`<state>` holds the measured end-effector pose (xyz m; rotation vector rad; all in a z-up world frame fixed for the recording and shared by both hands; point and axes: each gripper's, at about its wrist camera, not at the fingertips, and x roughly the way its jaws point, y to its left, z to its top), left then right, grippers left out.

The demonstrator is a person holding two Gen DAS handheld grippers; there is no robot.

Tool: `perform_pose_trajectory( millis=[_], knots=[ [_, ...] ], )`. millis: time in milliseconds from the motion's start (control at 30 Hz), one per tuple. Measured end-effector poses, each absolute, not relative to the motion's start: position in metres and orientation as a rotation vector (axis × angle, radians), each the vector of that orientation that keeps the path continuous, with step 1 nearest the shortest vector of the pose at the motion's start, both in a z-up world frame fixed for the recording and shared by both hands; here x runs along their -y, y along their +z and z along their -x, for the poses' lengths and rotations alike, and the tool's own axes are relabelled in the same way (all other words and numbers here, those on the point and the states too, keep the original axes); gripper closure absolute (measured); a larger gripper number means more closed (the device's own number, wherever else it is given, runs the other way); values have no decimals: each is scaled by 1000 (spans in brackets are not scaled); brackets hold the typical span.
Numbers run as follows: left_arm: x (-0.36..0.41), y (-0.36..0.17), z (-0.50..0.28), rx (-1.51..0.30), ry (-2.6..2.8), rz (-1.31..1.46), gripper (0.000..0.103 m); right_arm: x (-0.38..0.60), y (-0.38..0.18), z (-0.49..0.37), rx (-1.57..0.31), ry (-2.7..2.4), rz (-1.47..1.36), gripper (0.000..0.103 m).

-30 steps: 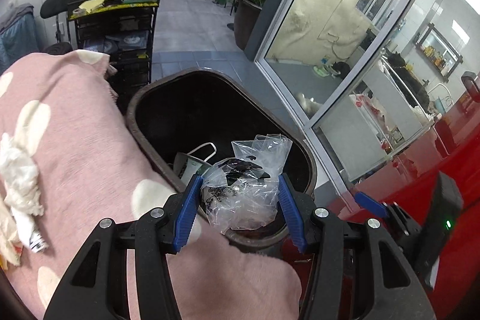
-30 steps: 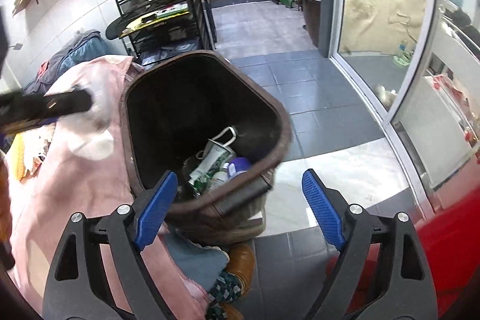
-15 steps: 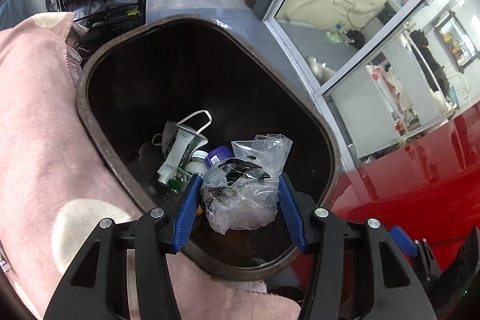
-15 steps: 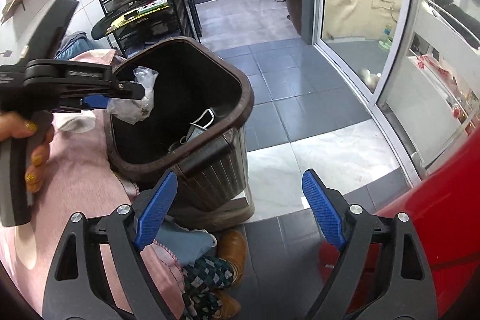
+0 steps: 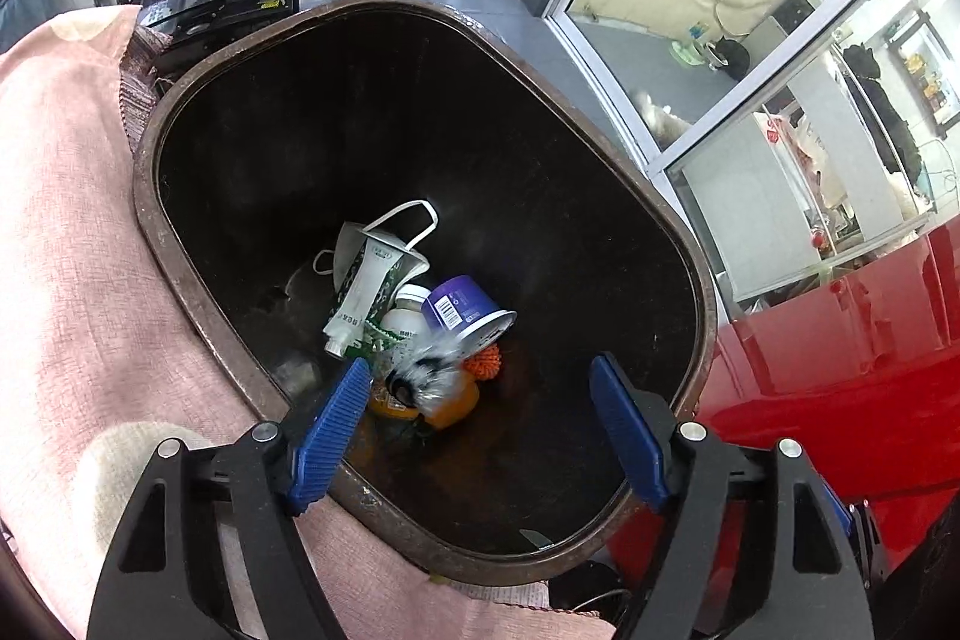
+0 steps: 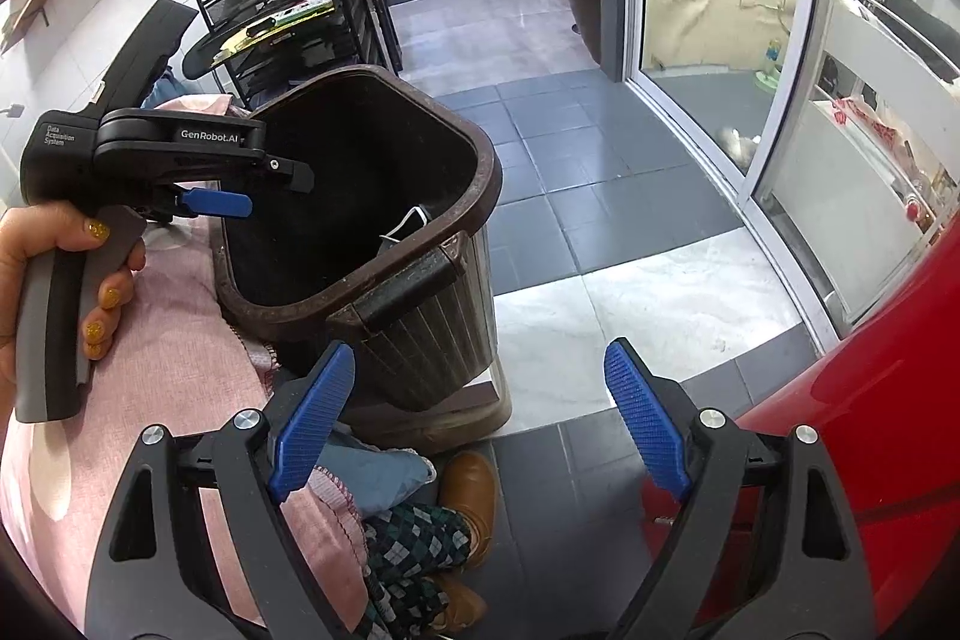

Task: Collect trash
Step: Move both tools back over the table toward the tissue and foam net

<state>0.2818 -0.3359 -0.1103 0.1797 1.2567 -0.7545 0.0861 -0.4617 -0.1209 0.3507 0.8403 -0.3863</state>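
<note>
The left tool point(image 5: 477, 436) has just spread apart over the bin point(image 5: 690, 244); the plastic bag point(image 5: 429, 382) it held is dropping, blurred, onto trash just below. The right tool point(image 6: 480, 415) stays apart, empty, beside the bin

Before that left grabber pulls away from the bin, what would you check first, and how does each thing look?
1. left gripper open, nothing held: ok.
2. crumpled plastic bag, blurred, inside the bin: ok.
3. Bag settled at the bottom: cannot tell.
4. Nothing caught on the rim: ok.
5. right gripper open and free for the next piece: ok.
6. Bin standing upright on the floor: ok.
</note>
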Motion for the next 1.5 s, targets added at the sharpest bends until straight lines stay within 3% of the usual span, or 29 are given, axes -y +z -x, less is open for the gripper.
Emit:
perform_pose_trajectory(
  millis=[633,800,1067,1500],
  knots=[
    [286,-60,-241,-1002,-788,-152,17,444,-111,-94,-824,-351,-305,18],
    [251,-36,-220,-879,-757,-160,11,427,-103,-102,-796,-307,-282,17],
    [184,-16,-206,-776,-652,-137,10,394,-79,-121,-745,-211,-226,17],
    [60,-8,-209,-723,-362,-95,7,303,-42,-176,-738,70,-125,16]
  ],
)
